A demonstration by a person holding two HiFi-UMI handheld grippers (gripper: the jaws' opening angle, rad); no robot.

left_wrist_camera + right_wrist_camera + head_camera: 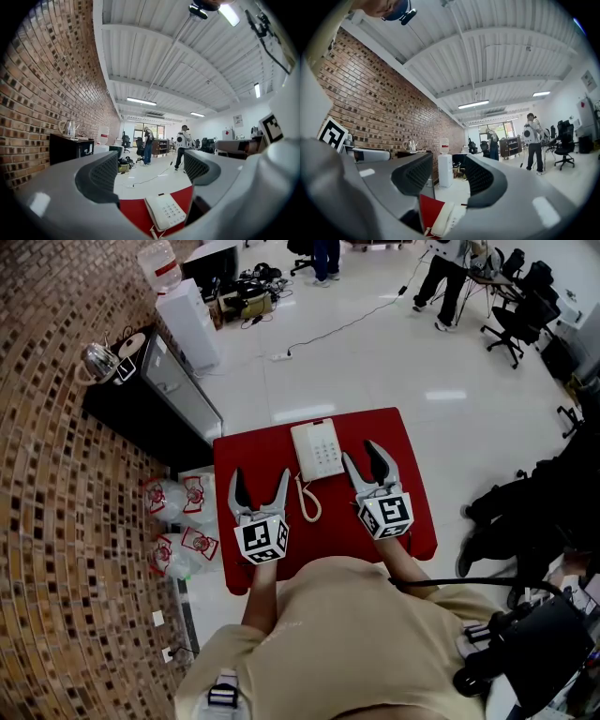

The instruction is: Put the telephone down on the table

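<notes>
Head view first, reviewer asks: where's the telephone [317,449]?

Operator: Flat on the red table [253,451], far middle, handset on its cradle as far as I can tell, coiled cord [307,500] trailing toward me. Looks already down, I'd say.

Reviewer: Grippers?

Operator: My left gripper [261,479] is wide open with nothing in it, near side of the table, apart from the phone. My right gripper [360,454] is also spread and empty, just beside the phone's right edge. Both gripper views show bare gaps, with the phone low beyond them.

Reviewer: Handling?

Operator: My guess is light, rigid, smooth plastic, so slippery. The handset probably sits loose and the cord could snag. If I had to move it, I'd clamp across the body's long sides, mid-length, and keep it level.
</notes>
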